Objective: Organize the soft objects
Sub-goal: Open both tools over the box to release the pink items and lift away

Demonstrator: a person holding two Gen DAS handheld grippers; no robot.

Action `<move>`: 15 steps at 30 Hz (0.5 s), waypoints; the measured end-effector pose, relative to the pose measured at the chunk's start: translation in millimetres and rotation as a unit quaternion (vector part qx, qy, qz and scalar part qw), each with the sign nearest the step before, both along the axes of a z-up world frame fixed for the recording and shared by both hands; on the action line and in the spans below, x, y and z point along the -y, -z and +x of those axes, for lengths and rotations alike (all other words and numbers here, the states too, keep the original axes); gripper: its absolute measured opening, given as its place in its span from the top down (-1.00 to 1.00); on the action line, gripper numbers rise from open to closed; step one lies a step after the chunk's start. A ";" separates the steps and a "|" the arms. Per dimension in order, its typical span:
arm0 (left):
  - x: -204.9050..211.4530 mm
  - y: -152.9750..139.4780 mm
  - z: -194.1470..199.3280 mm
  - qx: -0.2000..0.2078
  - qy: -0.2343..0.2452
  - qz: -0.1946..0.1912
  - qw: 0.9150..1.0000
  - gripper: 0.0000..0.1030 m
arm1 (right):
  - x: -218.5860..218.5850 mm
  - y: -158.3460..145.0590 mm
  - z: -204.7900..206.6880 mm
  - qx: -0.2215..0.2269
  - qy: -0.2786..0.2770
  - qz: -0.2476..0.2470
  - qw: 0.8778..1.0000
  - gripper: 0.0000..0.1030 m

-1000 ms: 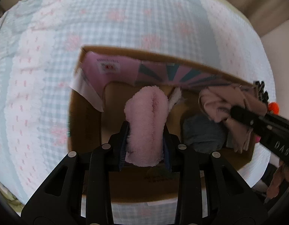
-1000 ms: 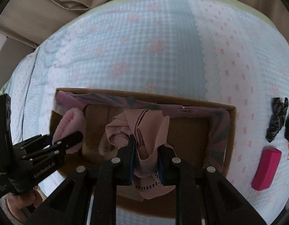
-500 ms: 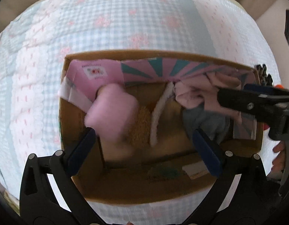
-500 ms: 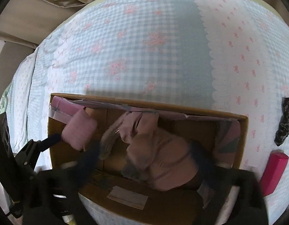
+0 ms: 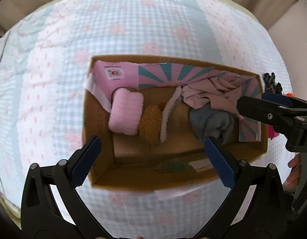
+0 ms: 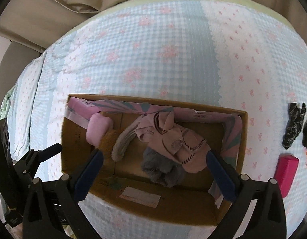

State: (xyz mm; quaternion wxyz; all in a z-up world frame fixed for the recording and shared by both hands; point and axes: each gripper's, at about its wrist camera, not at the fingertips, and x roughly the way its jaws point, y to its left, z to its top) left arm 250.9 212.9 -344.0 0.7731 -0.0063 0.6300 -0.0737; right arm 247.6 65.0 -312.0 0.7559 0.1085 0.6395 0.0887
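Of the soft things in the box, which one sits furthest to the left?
The pale pink fluffy roll, tucked against the left end of the cardboard box. The orange fuzzy one lies just right of it; the grey one and the dusty-pink cloth are at the right end.

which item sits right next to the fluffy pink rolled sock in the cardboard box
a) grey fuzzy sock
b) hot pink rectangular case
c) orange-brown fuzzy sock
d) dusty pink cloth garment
c: the orange-brown fuzzy sock lies pressed against the fluffy pink rolled sock at the left end of the cardboard box; the grey one is further right.
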 end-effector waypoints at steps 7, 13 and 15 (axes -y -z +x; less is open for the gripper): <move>-5.2 -41.9 -24.5 0.037 0.000 0.000 0.999 -0.99 | -10.6 -45.2 -24.7 0.041 0.000 -0.014 0.999 -0.99; -14.9 -83.8 -53.1 0.071 -0.008 -0.003 0.997 -0.99 | -19.8 -99.3 -58.0 0.096 0.002 -0.030 0.995 -0.99; -16.9 -100.6 -64.7 0.085 -0.015 -0.008 0.996 -0.99 | -20.1 -116.0 -69.4 0.116 0.007 -0.033 0.993 -0.99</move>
